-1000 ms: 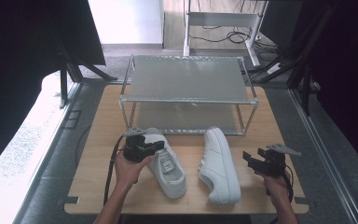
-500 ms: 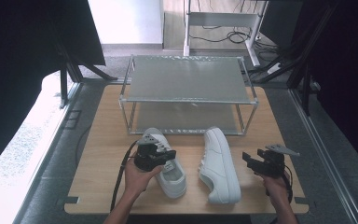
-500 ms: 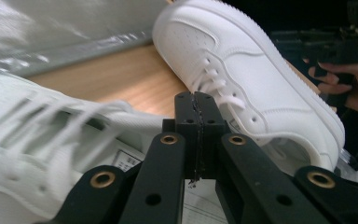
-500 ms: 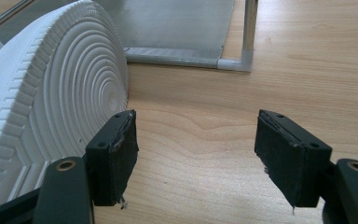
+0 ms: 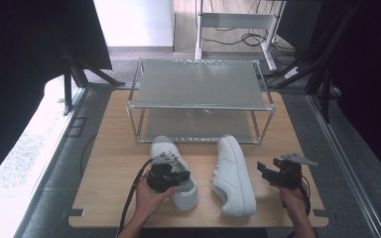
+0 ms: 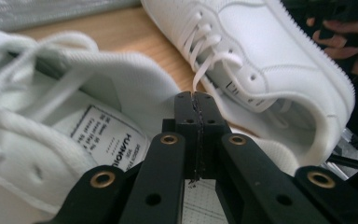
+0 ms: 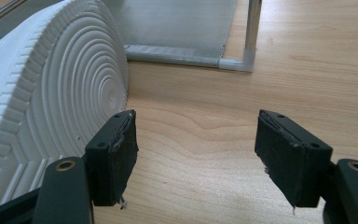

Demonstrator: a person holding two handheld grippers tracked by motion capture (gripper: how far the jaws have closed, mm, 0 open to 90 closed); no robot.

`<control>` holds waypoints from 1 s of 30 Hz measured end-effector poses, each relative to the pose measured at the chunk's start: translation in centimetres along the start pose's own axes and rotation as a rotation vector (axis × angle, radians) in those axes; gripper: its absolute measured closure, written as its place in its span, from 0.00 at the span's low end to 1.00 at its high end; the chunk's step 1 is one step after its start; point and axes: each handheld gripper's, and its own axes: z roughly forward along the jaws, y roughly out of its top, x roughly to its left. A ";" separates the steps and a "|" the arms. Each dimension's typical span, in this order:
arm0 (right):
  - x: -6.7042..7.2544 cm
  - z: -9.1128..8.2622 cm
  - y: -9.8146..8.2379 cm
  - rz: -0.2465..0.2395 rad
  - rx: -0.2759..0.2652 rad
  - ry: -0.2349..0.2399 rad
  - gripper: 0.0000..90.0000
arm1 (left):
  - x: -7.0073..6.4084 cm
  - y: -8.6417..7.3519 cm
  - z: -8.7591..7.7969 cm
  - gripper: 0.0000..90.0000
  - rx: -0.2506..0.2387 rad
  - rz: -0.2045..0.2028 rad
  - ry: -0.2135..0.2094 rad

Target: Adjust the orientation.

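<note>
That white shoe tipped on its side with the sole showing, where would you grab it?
I'd probably grip the shoe on its side at the heel collar, coming from above. It lies with its sole facing the open right gripper, so the thin collar edge beside the opening fits between jaws, while the broad sole does not.

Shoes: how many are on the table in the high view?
2. The left shoe stands upright in front of the rack, under the left gripper. The right shoe lies on its side beside it. None looks hidden.
</note>
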 end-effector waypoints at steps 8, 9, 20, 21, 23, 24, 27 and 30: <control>0.3 0.1 -0.1 -0.013 0.007 0.002 0.33 | -0.3 -0.4 0.0 1.00 0.014 0.003 0.010; 0.4 0.2 -0.1 -0.015 0.008 0.002 0.33 | -0.4 -0.4 0.1 1.00 0.017 0.005 0.007; 0.4 0.4 -0.2 -0.020 0.012 0.007 0.33 | -1.0 -0.6 0.6 1.00 0.042 0.012 -0.006; 0.5 0.4 -0.2 -0.024 0.013 0.008 0.33 | -0.9 -0.6 0.5 1.00 0.044 0.010 -0.006; 0.5 0.5 -0.3 -0.026 0.016 0.008 0.33 | -0.8 -0.6 0.4 1.00 0.046 0.014 0.006; 0.5 0.5 -0.3 -0.026 0.019 0.009 0.33 | -0.7 -0.6 0.3 1.00 0.047 0.014 0.012; 0.4 0.5 -0.3 -0.025 0.019 0.008 0.33 | -0.1 -0.8 0.1 1.00 0.055 -0.001 0.028; 0.3 0.5 -0.3 -0.021 0.023 0.006 0.33 | 0.1 -0.9 0.0 1.00 0.053 -0.011 0.018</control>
